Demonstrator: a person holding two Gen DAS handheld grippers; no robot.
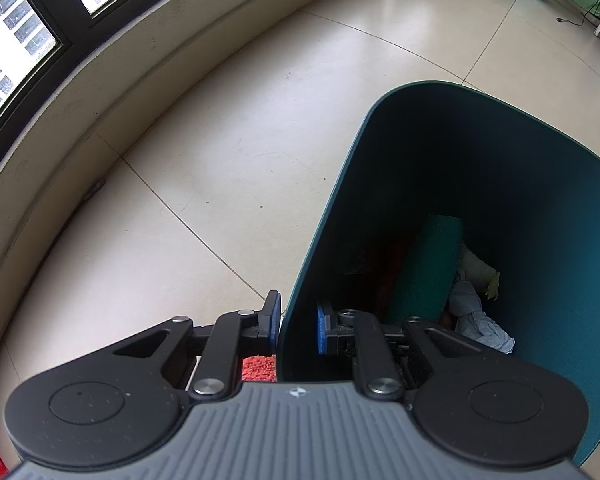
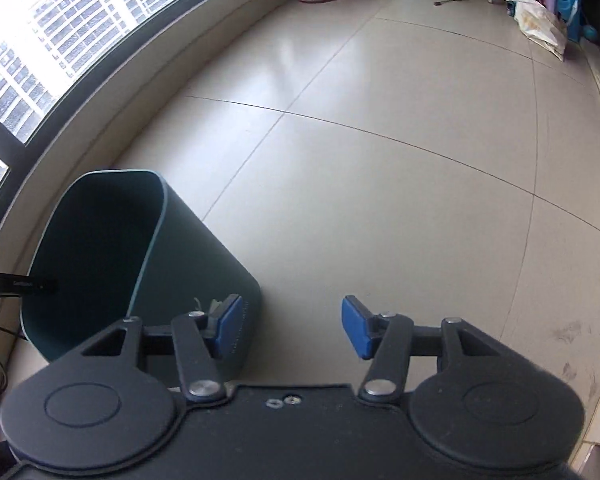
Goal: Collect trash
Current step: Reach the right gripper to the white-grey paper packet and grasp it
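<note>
Standing on the tiled floor (image 2: 380, 184) beside the window ledge, the dark green bin (image 1: 480, 184) held crumpled white paper (image 1: 476, 312) at its bottom. Its near wall ran between the blue pads of the left gripper (image 1: 298, 326), which was clamped onto that rim, one pad outside, one inside. The right gripper (image 2: 292, 330) hung over bare floor, jaws parted and empty, with the bin at its ten o'clock, its left pad overlapping the bin's outer wall.
</note>
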